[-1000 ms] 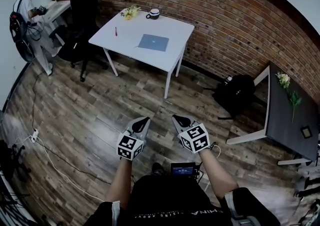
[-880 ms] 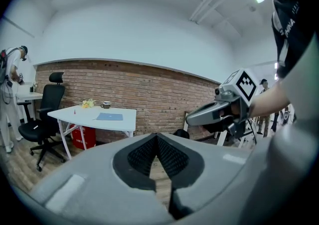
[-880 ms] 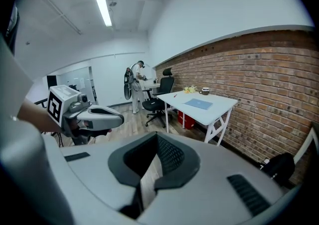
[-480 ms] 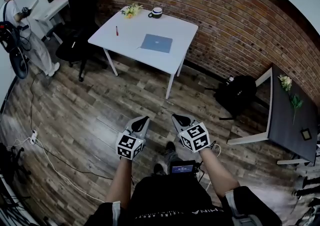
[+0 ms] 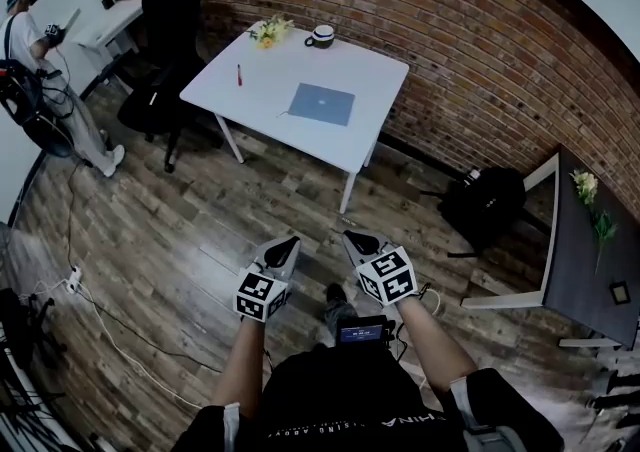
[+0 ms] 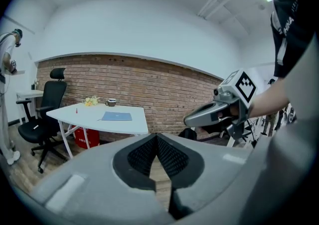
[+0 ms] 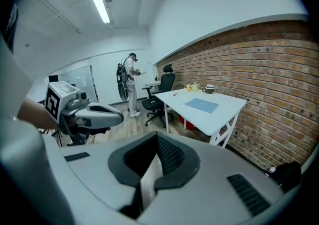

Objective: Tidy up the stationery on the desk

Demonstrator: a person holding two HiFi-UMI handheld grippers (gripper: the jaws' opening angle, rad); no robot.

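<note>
A white desk (image 5: 270,110) stands against the brick wall across the wooden floor. On it lie a blue notebook (image 5: 322,103) and a red pen (image 5: 239,74), with a mug (image 5: 320,36) and yellow flowers (image 5: 268,32) at its far edge. My left gripper (image 5: 287,241) and right gripper (image 5: 356,238) are held side by side over the floor, well short of the desk. Both are shut and hold nothing. The left gripper view shows its shut jaws with the notebook (image 6: 116,116) beyond them. In the right gripper view the notebook (image 7: 201,104) and pen (image 7: 175,94) lie far ahead.
A black office chair (image 5: 165,40) stands left of the desk, and a person (image 5: 35,70) is by another desk further left. A black backpack (image 5: 485,205) lies on the floor at the right, near a dark table (image 5: 590,270). A cable (image 5: 100,310) runs along the floor at the left.
Both grippers have moved forward together over the floor, and the white desk sits a little nearer in the head view. The person at the left has shifted position.
</note>
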